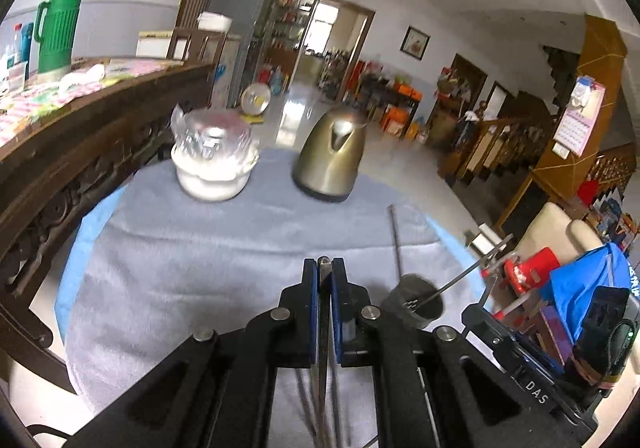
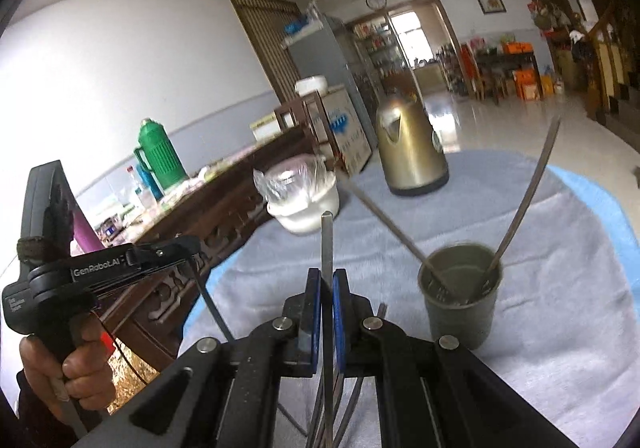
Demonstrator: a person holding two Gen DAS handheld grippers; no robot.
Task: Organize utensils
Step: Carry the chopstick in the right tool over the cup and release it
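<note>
Far left on the grey-covered worktop [image 1: 200, 232] stands a white pot [image 1: 214, 171] with a plastic-wrapped top. Just right of it, equally far, stands the bronze kettle [image 1: 332, 155]. In the near centre, the left gripper [image 1: 325, 268] has its fingers closed on a flat metal utensil handle [image 1: 324, 266]. The right gripper [image 2: 327, 280] likewise clamps an upright metal utensil [image 2: 327, 244] between narrow fingers. Right of both, near the worktop edge, the grey cup [image 2: 460, 302] holds 2 utensils [image 2: 528, 187] leaning outward in opposite directions. A hand [image 2: 68, 376] grips the left gripper's handle.
</note>
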